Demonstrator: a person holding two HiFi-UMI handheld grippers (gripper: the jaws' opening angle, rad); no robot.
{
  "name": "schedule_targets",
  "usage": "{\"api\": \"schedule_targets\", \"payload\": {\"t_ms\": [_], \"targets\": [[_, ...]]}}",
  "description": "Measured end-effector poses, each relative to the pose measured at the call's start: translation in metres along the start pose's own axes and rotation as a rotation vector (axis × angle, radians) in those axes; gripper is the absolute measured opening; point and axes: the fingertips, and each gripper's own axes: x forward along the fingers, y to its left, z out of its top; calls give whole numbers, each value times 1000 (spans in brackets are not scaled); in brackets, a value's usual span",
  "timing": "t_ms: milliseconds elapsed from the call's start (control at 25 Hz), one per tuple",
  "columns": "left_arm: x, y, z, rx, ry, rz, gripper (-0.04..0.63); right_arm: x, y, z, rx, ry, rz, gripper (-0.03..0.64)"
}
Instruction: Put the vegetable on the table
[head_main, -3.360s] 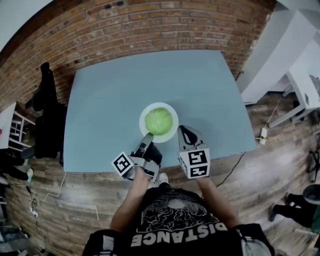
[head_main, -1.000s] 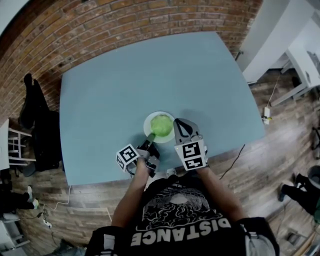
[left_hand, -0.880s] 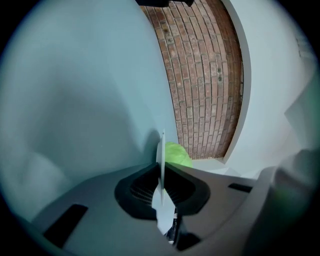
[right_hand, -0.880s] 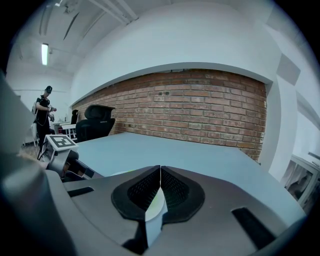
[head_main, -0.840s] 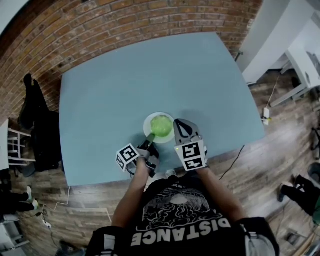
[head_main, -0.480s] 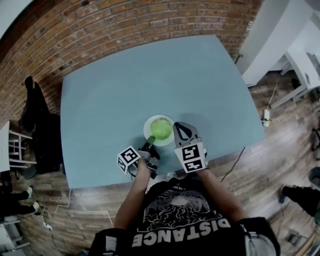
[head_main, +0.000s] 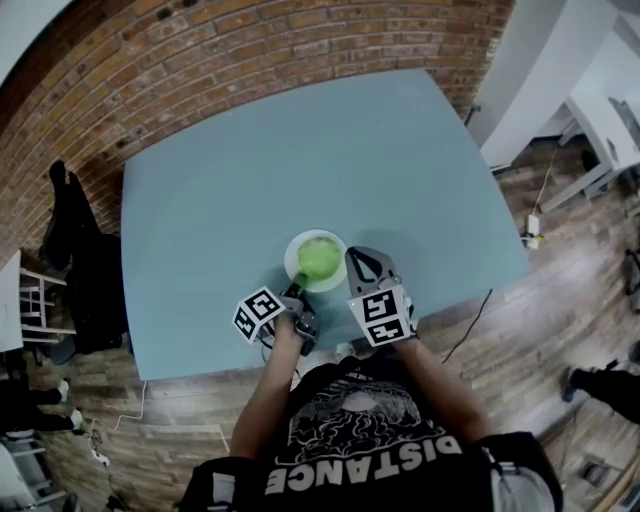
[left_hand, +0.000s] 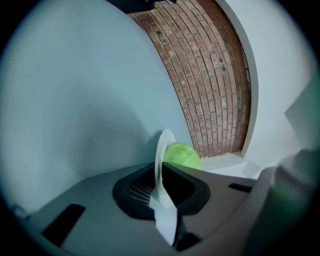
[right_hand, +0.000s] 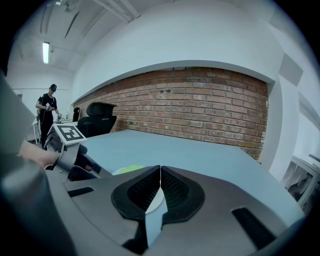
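Observation:
A green cabbage (head_main: 319, 257) lies on a white plate (head_main: 293, 258) near the front edge of the blue-grey table (head_main: 250, 150). My left gripper (head_main: 297, 285) is shut on the plate's near rim. In the left gripper view the plate (left_hand: 164, 145) runs edge-on between the jaws of that gripper (left_hand: 161, 167), and the cabbage (left_hand: 182, 155) sits just beyond. My right gripper (head_main: 353, 254) rests at the plate's right edge. Its jaws stand shut in the right gripper view (right_hand: 160, 170), where a sliver of cabbage (right_hand: 131, 169) shows behind them.
A brick wall (head_main: 250, 50) borders the table's far side. Dark coats on a rack (head_main: 75, 250) stand at the left, and white furniture (head_main: 600, 100) at the right. A black chair (right_hand: 97, 117) and a standing person (right_hand: 48, 107) are beyond the table's left side.
Since 3.4 s ago my view has pulled back from the table. Over the last second both grippers and the plate have barely shifted.

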Motion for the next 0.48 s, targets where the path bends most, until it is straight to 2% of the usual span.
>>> {"api": "schedule_targets", "payload": {"t_ms": [480], "targets": [[1, 3, 1, 209, 37, 139, 43, -4, -2, -3, -8, 9, -3, 9]]}}
